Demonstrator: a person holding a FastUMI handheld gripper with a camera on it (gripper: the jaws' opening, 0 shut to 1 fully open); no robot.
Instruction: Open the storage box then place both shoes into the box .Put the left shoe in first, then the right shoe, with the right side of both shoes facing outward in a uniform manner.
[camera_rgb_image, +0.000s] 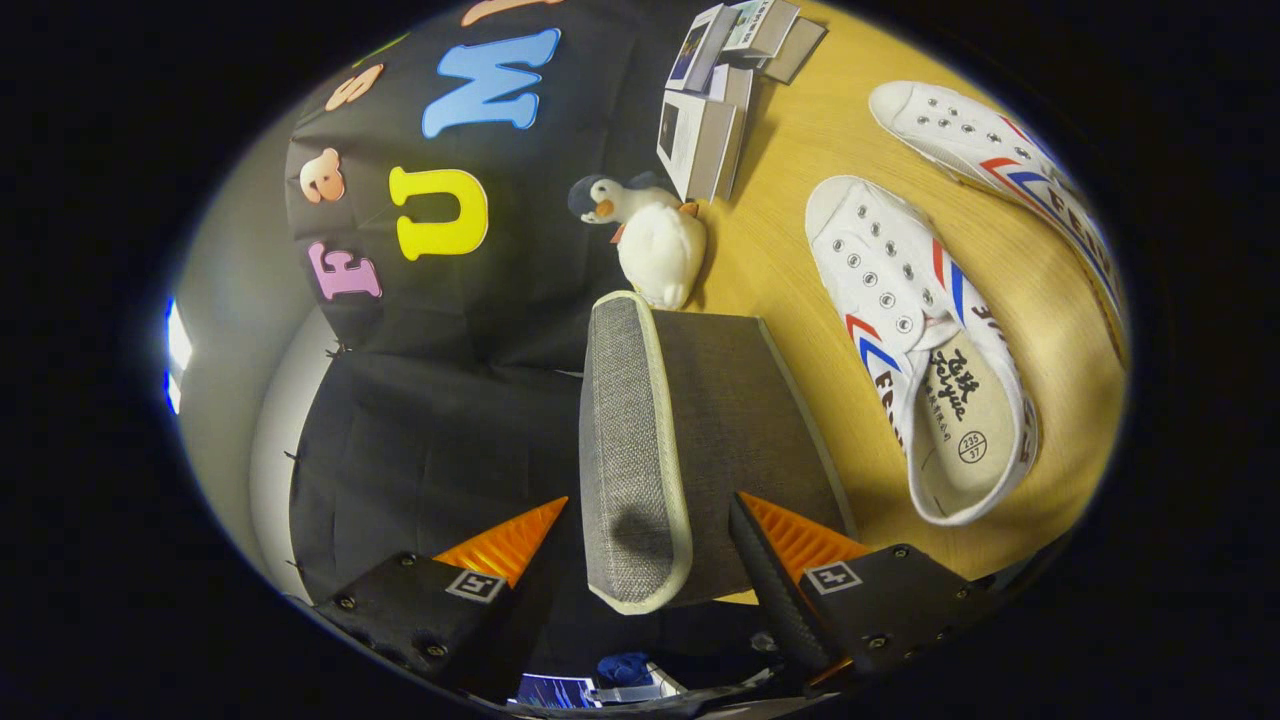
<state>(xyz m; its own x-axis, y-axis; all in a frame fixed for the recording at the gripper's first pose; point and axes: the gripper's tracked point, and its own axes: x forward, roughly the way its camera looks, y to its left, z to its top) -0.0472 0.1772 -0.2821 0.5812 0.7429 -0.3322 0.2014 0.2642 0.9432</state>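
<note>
The gripper (640, 550) is tilting sideways, fingers spread around the gray box lid (632, 440); shoes (915, 340) are lying beyond on the table (770, 200).

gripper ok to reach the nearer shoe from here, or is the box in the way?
Probably not directly. The gripper is open with the grey storage box standing between its fingers, its lid edge closest. The nearer shoe lies on the table beside the box, so backing off and moving around comes first.
</note>
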